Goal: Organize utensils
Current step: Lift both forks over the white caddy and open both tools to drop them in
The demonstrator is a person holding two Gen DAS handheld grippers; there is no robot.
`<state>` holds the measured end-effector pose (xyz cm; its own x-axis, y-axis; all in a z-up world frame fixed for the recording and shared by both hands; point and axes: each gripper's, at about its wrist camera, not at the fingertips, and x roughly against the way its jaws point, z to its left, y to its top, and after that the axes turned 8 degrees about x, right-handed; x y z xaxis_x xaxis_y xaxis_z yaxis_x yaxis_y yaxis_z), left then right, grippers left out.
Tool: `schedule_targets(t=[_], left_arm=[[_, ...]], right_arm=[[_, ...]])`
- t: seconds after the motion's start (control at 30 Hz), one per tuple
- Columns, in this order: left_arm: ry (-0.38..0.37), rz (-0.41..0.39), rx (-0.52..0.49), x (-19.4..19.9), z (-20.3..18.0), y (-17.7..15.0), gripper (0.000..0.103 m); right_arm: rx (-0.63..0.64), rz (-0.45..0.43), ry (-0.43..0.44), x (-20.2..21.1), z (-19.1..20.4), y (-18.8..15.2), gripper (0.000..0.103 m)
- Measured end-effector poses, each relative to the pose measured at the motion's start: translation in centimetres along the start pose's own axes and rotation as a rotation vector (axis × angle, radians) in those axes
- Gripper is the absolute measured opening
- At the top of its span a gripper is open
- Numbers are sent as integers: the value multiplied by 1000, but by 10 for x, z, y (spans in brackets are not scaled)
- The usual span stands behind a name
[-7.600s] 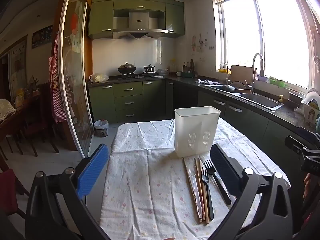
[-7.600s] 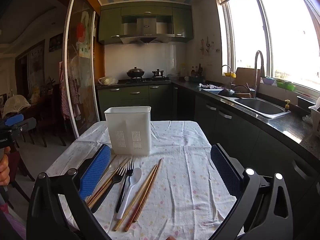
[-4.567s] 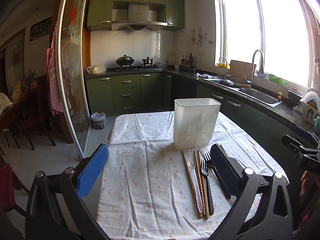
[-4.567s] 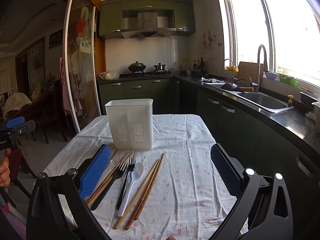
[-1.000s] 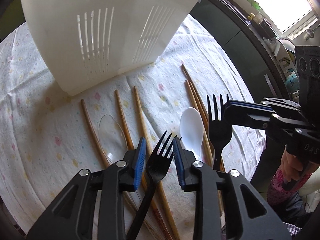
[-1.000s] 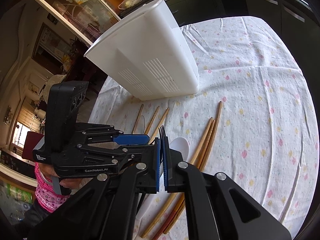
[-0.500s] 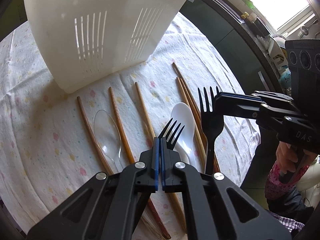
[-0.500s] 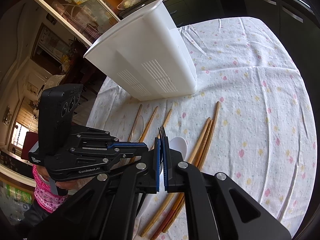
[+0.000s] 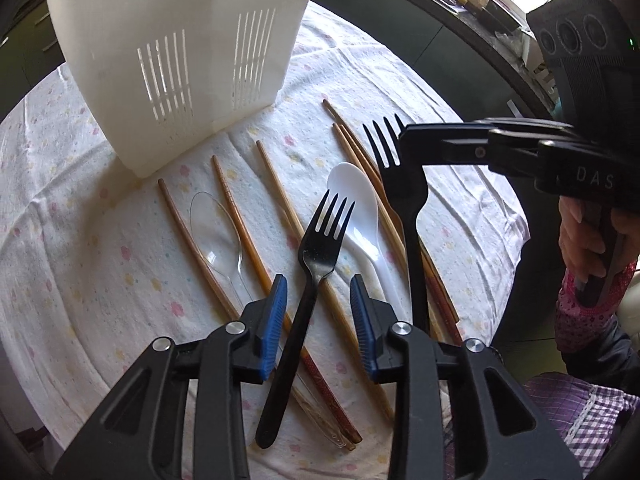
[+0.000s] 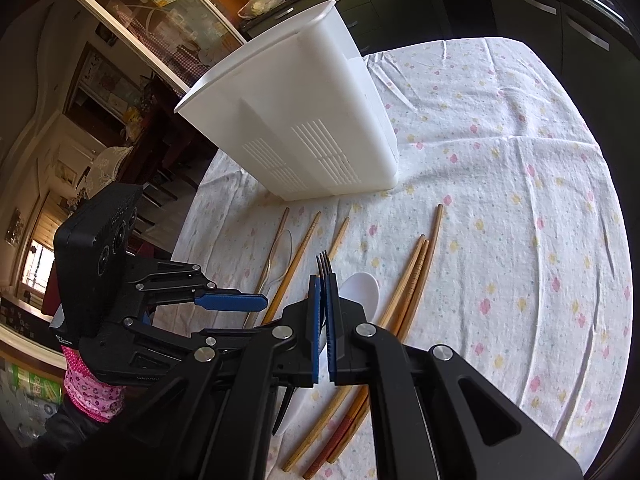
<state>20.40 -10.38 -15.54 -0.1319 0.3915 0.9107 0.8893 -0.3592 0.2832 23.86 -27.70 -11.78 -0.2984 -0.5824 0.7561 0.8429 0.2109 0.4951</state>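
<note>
The left gripper [image 9: 319,323] has just opened around one black fork [image 9: 316,256] near the white bin [image 9: 176,40]. The right gripper [image 10: 323,320] is clamped on the other fork [image 10: 324,266], which could slip and miss the bin.

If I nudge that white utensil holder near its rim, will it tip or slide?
The white utensil holder looks tall, thin-walled and probably light, so a high push may tip it. The cloth under it may bunch rather than let it slide.

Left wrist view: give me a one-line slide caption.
Left gripper, just reopened, straddles a black fork lying on the tablecloth; right gripper holds a second fork beside it.
</note>
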Motion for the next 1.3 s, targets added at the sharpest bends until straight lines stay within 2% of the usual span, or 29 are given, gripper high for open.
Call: schedule_targets(t=[0.03,0.17,0.3,0.43,0.53,0.67,0.9,1.07,1.2,1.3], left_arm=[[13,5,-14,-2,-1,-1,29],[43,24,-47,-11,-2,-2,11],[50,15,-61,-12,-1,-2,8],[28,-55,-48,5,-2,-3,8],[3,-161,-28,34,0,-4,8],[-17,-374,11,84,-2,-5,8],[-30,-797,83,172,1,4,8],[-17,-1045,148,212,13,30,8],[27,-1161,195,214,20,56,8],[46,-1171,213,199,26,75,8]], right_arm=[[2,-1,0,0,1,0,4],[7,-3,2,1,2,0,4],[6,-7,3,3,2,0,4],[4,-16,5,7,2,0,4],[7,-37,6,15,2,0,4],[22,-100,3,34,9,4,4],[107,-322,-75,94,45,31,4],[158,-465,-160,129,68,53,4],[189,-558,-236,145,83,69,4],[209,-601,-280,151,91,82,4]])
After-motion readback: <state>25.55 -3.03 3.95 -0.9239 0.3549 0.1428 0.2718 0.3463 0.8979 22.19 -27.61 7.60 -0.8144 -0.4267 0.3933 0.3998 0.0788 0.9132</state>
